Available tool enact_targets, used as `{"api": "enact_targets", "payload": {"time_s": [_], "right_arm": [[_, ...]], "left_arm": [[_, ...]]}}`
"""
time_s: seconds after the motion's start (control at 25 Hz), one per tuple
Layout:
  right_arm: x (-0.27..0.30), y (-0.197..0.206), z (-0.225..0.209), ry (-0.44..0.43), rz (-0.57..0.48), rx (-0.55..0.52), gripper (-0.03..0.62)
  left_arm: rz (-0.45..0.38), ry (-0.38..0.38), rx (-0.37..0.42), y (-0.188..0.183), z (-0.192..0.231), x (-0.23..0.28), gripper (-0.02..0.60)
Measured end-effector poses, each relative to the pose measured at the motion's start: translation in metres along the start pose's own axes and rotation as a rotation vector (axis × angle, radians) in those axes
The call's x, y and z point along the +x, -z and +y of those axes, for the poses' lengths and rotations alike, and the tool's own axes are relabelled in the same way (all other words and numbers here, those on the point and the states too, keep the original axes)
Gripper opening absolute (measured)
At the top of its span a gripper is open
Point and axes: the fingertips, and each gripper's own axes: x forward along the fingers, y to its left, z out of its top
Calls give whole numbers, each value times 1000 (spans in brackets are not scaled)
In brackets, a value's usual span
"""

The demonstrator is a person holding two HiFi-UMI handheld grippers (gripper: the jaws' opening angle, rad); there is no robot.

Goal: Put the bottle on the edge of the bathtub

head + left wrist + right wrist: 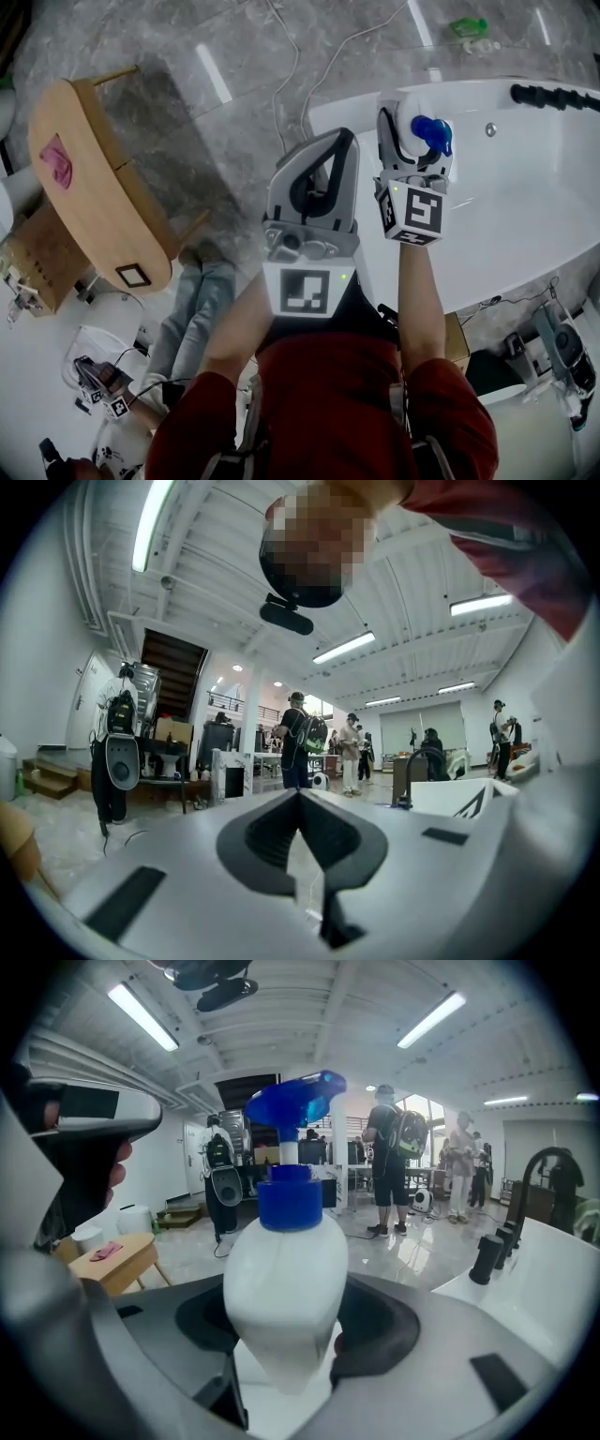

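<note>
A white bottle (429,134) with a blue pump top stands upright between the jaws of my right gripper (412,141), which is shut on its body. That gripper hangs over the near left end of the white bathtub (525,216). In the right gripper view the bottle (286,1297) fills the middle, with the tub's rim (544,1260) at the right. My left gripper (343,139) is held beside it, over the tub's left rim, jaws shut with nothing in them. Its tips (300,794) meet in the left gripper view.
A black faucet (553,96) sits on the tub's far rim. A curved wooden table (94,178) with a pink cloth (56,159) stands at the left. A green bottle (469,26) and cables lie on the grey floor beyond the tub. People stand in the room behind.
</note>
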Motion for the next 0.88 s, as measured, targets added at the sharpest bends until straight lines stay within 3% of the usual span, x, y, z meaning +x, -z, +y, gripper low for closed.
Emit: {"api": "enact_targets", "payload": {"time_s": [0.2,0.68,0.76,0.88], "right_arm": [[6,21,1,3,12,17,268],[9,27,8,-5,-37,-35,273],[8,30,8,1,-22,-13,331],[7,31,8,6,-8,0,366]], "left_arm": [[4,0,-15,14,-1,-2,15],[48,-38,-52,36,3,-14,16],[46,-42,-59,35,3,-16,15],[41,-37,-60,32,1,-16,15]]}}
